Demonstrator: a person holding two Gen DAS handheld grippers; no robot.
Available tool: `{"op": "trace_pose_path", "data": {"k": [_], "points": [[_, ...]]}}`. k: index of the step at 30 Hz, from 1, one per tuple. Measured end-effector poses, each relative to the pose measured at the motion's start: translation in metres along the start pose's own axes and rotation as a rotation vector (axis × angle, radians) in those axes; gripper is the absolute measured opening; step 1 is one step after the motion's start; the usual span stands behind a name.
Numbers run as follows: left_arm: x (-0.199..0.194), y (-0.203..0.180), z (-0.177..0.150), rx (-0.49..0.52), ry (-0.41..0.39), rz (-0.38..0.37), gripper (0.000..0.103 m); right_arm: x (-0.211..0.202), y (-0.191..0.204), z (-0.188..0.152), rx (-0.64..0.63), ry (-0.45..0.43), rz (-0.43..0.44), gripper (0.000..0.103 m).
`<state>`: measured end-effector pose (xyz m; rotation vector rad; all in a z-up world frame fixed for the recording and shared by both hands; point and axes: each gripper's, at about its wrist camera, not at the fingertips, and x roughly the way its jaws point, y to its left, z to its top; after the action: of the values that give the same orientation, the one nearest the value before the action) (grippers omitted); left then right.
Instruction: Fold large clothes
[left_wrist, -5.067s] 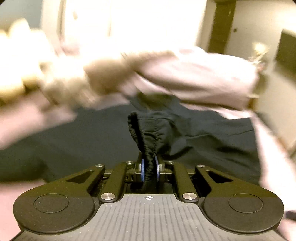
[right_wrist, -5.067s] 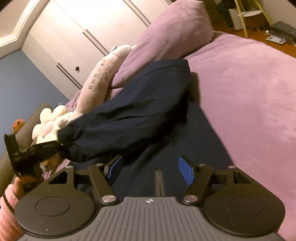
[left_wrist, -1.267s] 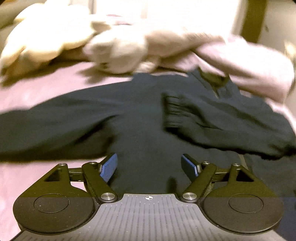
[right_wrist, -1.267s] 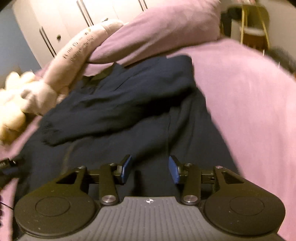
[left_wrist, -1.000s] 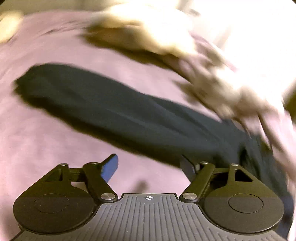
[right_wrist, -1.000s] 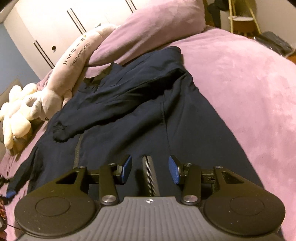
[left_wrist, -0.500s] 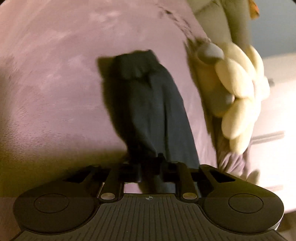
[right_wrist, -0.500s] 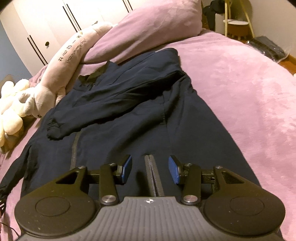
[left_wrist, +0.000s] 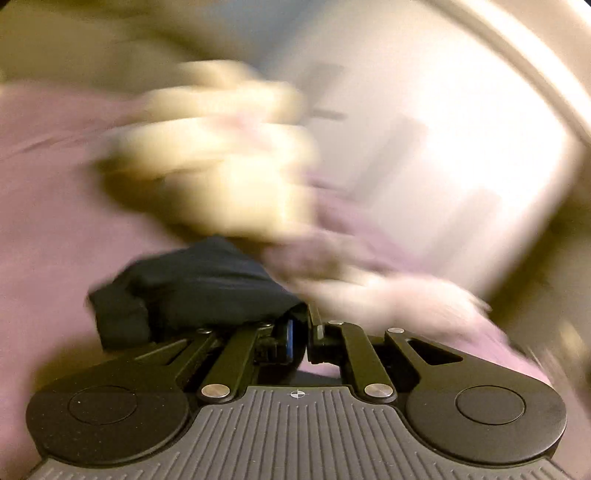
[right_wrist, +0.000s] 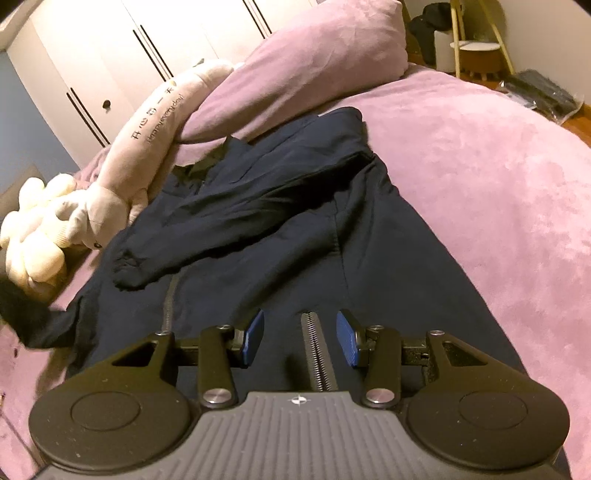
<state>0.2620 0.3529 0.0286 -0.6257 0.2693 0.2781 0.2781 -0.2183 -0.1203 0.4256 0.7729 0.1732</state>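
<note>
**On the bed: one sleeve pinched, one already across**

Between the fingers of the left hand-held gripper (left_wrist: 301, 332) a bunch of dark navy cloth is clamped; this is the cuff end of the jacket's left sleeve (left_wrist: 192, 284), and it bulges out to the left of the closed jaws. The left wrist view is strongly blurred, so beyond the cloth I can only make out the pink blanket and a pale plush shape.

The right hand-held gripper (right_wrist: 300, 341) holds nothing. Its blue pads stand apart, one on each side of the zipper (right_wrist: 314, 347), low over the hem part of the jacket (right_wrist: 388, 280).

The jacket lies along the bed (right_wrist: 498, 184), hem nearest to the right hand-held gripper and collar far away, near the purple pillow (right_wrist: 314, 62). So its long axis runs straight away from this gripper. The other sleeve (right_wrist: 236, 218) is already laid across the chest, its gathered cuff pointing left. The sleeve in the left gripper stretches out at the far left edge, beside the cream plush toy (right_wrist: 37, 236) and the long pink plush (right_wrist: 159, 122).

I judge that the coming move belongs to the left side: the held cuff must travel to the right, across the body, to lie over the first sleeve.

The cloth looks thin, soft and matte and wrinkles easily; the blanket is fleecy and may drag on it.
</note>
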Motion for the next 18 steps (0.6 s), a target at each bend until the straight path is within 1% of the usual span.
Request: {"op": "trace_pose_path", "data": {"k": [2, 3, 4, 5, 6, 7, 8, 10, 11, 12, 13, 15, 17, 18], "points": [[0.005, -0.073, -0.012, 0.188, 0.035, -0.157, 0.010, -0.004, 0.001, -0.001, -0.007, -0.007, 0.012, 0.044], [0.008, -0.104, -0.022, 0.272, 0.056, -0.218, 0.011, -0.006, 0.001, -0.001, -0.012, -0.013, 0.014, 0.044], [0.010, -0.135, -0.035, 0.356, 0.082, -0.278, 0.018, -0.009, 0.000, 0.000, -0.013, -0.019, 0.014, 0.044], [0.013, -0.161, -0.050, 0.428, 0.111, -0.334, 0.032, -0.011, -0.002, 0.000, -0.010, -0.024, 0.018, 0.044], [0.017, -0.179, -0.063, 0.477, 0.141, -0.380, 0.043, -0.013, -0.004, 0.000, -0.004, -0.025, 0.022, 0.044], [0.021, -0.195, -0.079, 0.515, 0.179, -0.409, 0.066, -0.014, -0.007, 0.001, 0.008, -0.026, 0.025, 0.044], [0.023, -0.203, -0.093, 0.528, 0.199, -0.409, 0.074, -0.014, -0.009, 0.001, 0.014, -0.026, 0.027, 0.044], [0.030, -0.204, -0.116, 0.520, 0.246, -0.400, 0.074, -0.014, -0.013, 0.002, 0.018, -0.022, 0.027, 0.044], [0.033, -0.198, -0.127, 0.499, 0.275, -0.385, 0.074, -0.011, -0.015, 0.004, 0.020, -0.016, 0.025, 0.044], [0.040, -0.189, -0.134, 0.471, 0.299, -0.355, 0.074, -0.008, -0.015, 0.005, 0.022, -0.009, 0.029, 0.044], [0.044, -0.179, -0.145, 0.449, 0.330, -0.306, 0.074, -0.004, -0.014, 0.008, 0.027, -0.003, 0.039, 0.044], [0.043, -0.163, -0.165, 0.454, 0.375, -0.197, 0.074, 0.005, -0.009, 0.014, 0.034, 0.005, 0.077, 0.044], [0.045, -0.143, -0.178, 0.474, 0.391, -0.084, 0.075, 0.020, 0.001, 0.022, 0.037, 0.020, 0.131, 0.044], [0.041, -0.134, -0.185, 0.473, 0.395, -0.049, 0.075, 0.030, 0.006, 0.026, 0.044, 0.031, 0.154, 0.044]]}}
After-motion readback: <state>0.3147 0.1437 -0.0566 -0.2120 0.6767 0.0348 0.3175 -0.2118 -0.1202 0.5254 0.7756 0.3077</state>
